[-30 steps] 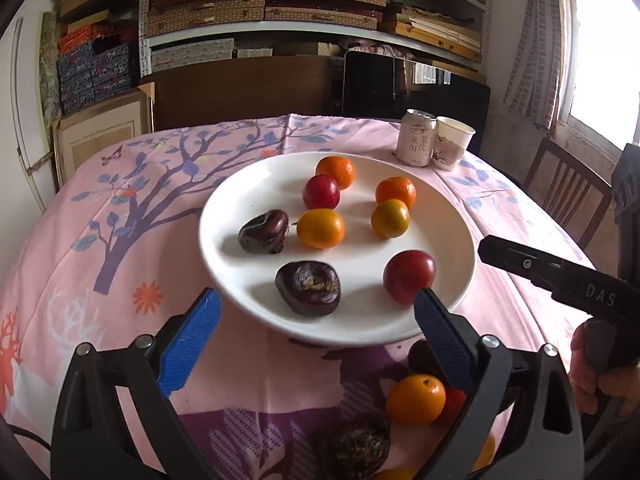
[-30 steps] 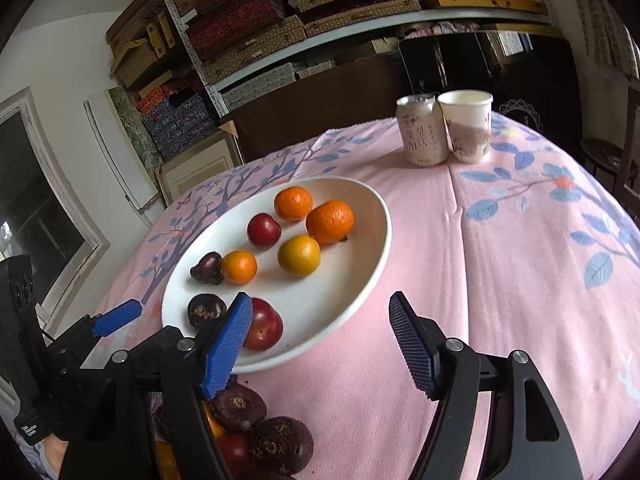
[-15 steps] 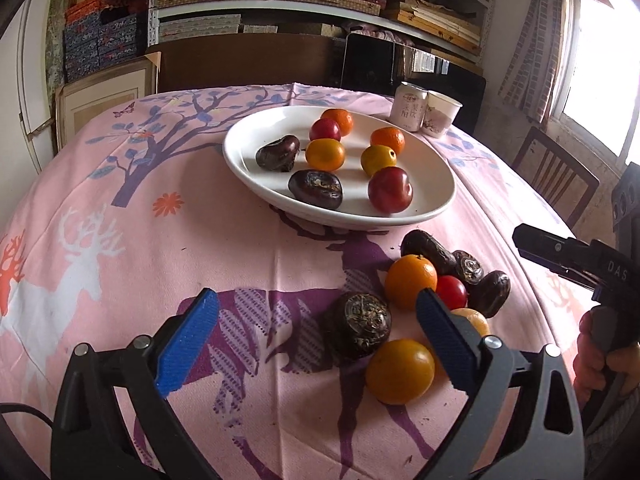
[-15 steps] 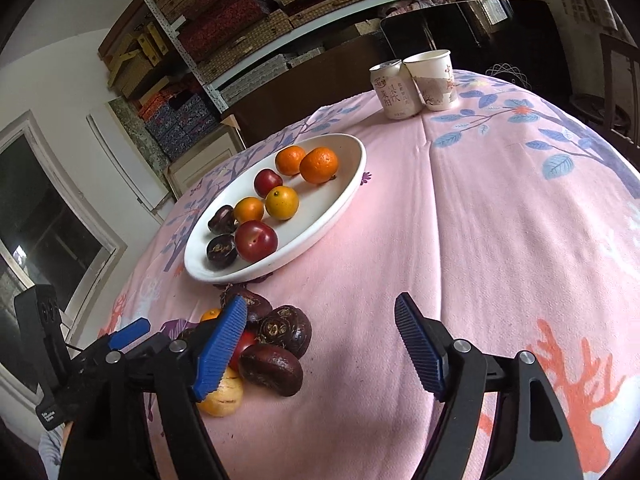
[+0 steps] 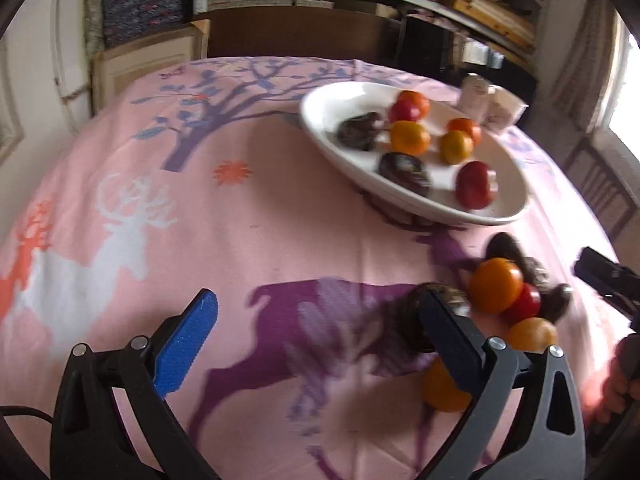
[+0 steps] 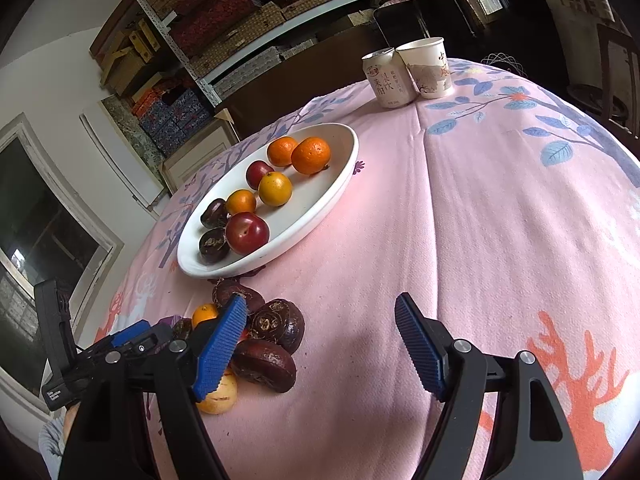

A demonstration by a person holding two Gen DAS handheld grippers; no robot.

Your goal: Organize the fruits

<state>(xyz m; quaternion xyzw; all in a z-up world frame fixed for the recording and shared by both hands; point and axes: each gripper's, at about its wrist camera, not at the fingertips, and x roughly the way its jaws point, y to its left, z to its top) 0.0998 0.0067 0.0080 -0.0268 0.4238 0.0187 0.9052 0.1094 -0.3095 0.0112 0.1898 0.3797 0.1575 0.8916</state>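
A white plate (image 5: 328, 128) (image 6: 340, 168) on the pink tablecloth holds several oranges, red plums and dark brown fruits. A loose pile of fruit lies on the cloth in front of it: an orange (image 5: 495, 285), a red plum (image 5: 527, 303), dark brown fruits (image 6: 262, 365) and a yellow fruit (image 6: 219, 397). My left gripper (image 5: 316, 334) is open and empty above the cloth, its right finger just left of the pile. My right gripper (image 6: 320, 346) is open and empty, its left finger over the pile. The left wrist view is blurred.
A drink can (image 6: 386, 80) and a paper cup (image 6: 427, 66) stand together at the table's far side. Shelves with boxes line the wall behind. A wooden chair (image 5: 600, 188) stands at the right of the table.
Both grippers have drawn back from the plate toward the near side of the table. The loose fruit pile has come into view. The left gripper has swung left. Both stay open.
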